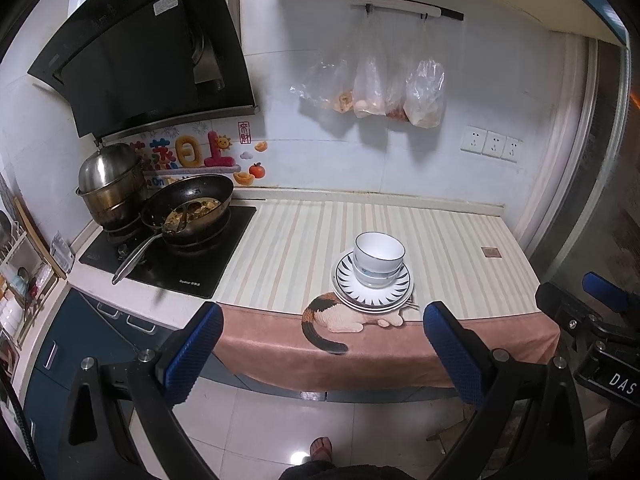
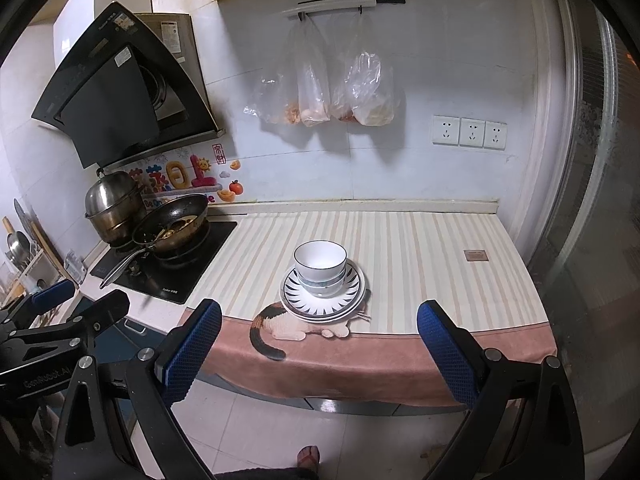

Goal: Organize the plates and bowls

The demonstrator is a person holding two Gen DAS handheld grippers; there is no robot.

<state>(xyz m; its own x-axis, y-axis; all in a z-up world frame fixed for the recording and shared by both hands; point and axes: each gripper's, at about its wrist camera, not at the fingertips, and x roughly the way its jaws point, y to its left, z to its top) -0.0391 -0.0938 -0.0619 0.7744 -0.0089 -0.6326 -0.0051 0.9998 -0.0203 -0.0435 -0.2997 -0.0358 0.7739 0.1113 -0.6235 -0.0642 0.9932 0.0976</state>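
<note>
A stack of white bowls with dark rims (image 1: 379, 258) (image 2: 320, 266) sits on stacked white plates with a black ray pattern (image 1: 400, 286) (image 2: 352, 292), near the front edge of the striped counter mat (image 1: 288, 248) (image 2: 412, 252). My left gripper (image 1: 322, 340) is open and empty, held back over the floor in front of the counter. My right gripper (image 2: 318, 340) is also open and empty, at a similar distance. Each gripper shows at the edge of the other's view: the right one (image 1: 592, 304), the left one (image 2: 68, 308).
A black cooktop (image 1: 168, 256) (image 2: 164, 276) at the left holds a frying pan with food (image 1: 188, 210) (image 2: 172, 226) and a steel steamer pot (image 1: 110, 184) (image 2: 114, 204). Plastic bags (image 1: 384, 88) (image 2: 324, 96) hang on the wall. A dish rack (image 1: 20, 264) stands far left.
</note>
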